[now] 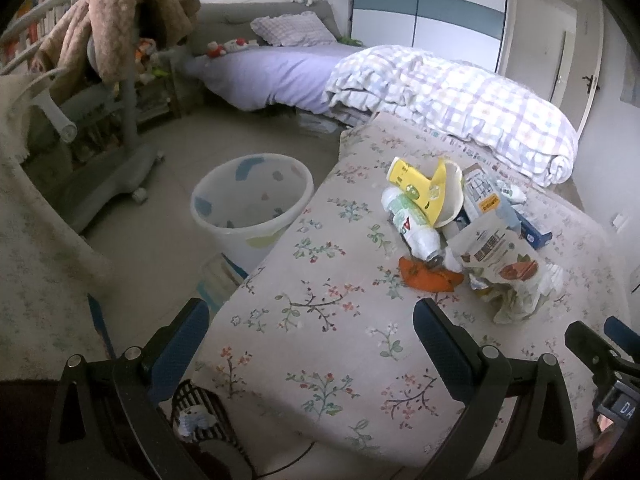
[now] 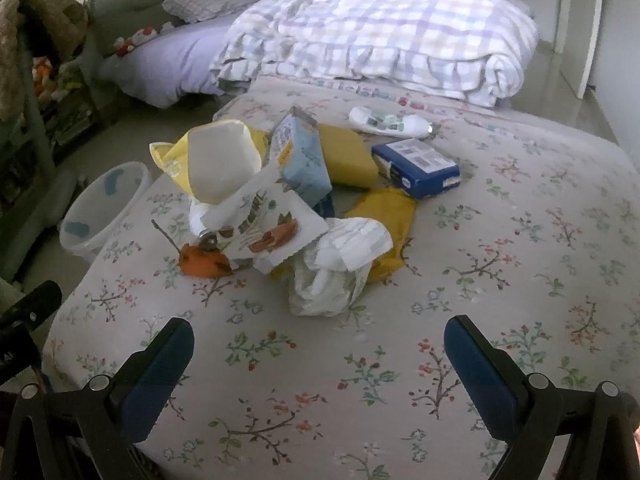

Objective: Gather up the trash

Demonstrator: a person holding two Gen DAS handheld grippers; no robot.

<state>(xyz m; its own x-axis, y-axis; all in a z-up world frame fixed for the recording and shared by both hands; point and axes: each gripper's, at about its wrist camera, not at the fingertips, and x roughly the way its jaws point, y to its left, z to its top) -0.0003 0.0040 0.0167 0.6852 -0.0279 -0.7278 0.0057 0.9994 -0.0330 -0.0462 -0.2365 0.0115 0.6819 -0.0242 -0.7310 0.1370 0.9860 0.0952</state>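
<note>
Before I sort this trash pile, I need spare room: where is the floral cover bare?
Bare: the near strip between both grippers, left gripper and right gripper, and the crumpled white wrapper; also the right side past the blue box. Crowded: the middle, from the orange peel to the yellow carton.

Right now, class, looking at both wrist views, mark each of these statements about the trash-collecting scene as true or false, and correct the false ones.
1. The left gripper is clamped on the orange peel. False: its jaws stand open and empty, short of the pile.
2. The white bin stands on the floor beside the floral-covered surface. True.
3. The dark blue box lies inside the bin. False: it lies on the floral cover, behind the pile.
4. The right gripper is open and holds nothing. True.
5. A folded checked quilt lies beyond the trash pile. True.
</note>
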